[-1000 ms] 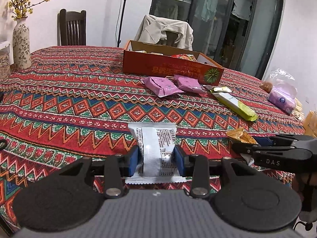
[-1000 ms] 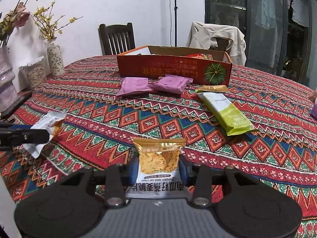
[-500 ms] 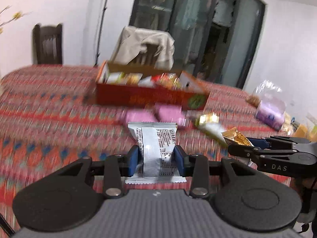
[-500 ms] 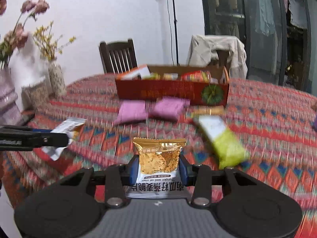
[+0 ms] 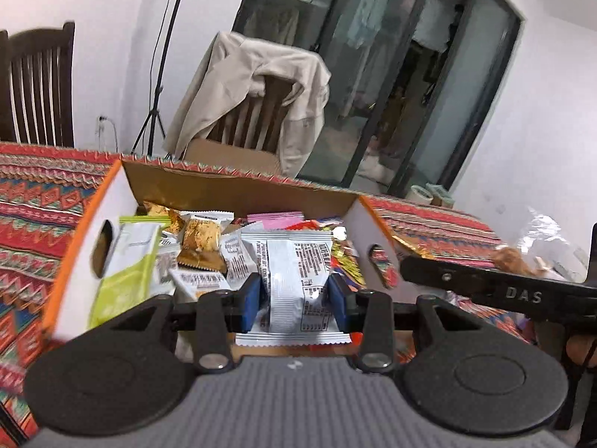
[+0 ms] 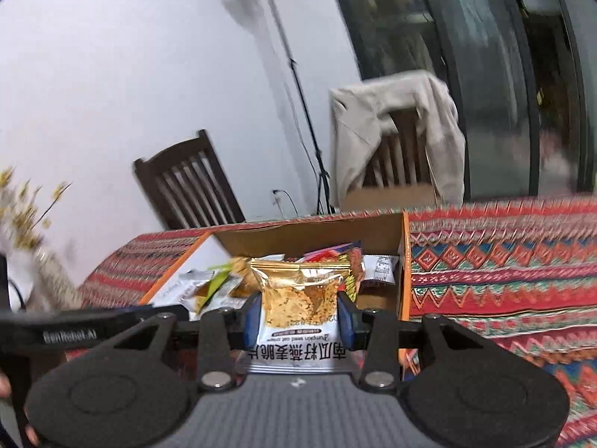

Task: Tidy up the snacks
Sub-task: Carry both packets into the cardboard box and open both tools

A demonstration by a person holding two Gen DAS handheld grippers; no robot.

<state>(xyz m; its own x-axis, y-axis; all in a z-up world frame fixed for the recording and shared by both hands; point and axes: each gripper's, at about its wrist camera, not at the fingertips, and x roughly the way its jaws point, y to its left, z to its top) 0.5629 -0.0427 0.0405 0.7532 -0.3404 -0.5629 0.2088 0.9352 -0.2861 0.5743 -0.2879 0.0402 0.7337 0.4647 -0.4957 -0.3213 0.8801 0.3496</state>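
Note:
My left gripper (image 5: 294, 300) is shut on a silver-white snack packet (image 5: 294, 280) and hovers over the open orange cardboard box (image 5: 238, 183), which holds several snack packets. The right gripper's black arm (image 5: 496, 289) crosses the right side of the left wrist view. My right gripper (image 6: 298, 319) is shut on a gold oat-crisp packet (image 6: 302, 291), held above the near edge of the same box (image 6: 309, 233). The left gripper's arm (image 6: 71, 326) shows at the left of the right wrist view.
The box sits on a table under a red patterned cloth (image 6: 503, 268). Two wooden chairs stand behind it, one draped with a beige jacket (image 5: 257, 89). A clear bag of snacks (image 5: 541, 246) lies at the far right. A vase with yellow flowers (image 6: 41, 257) stands left.
Both grippers swept forward and up over the table to the box, each keeping its packet. The pink and green packets on the cloth have dropped out of view.

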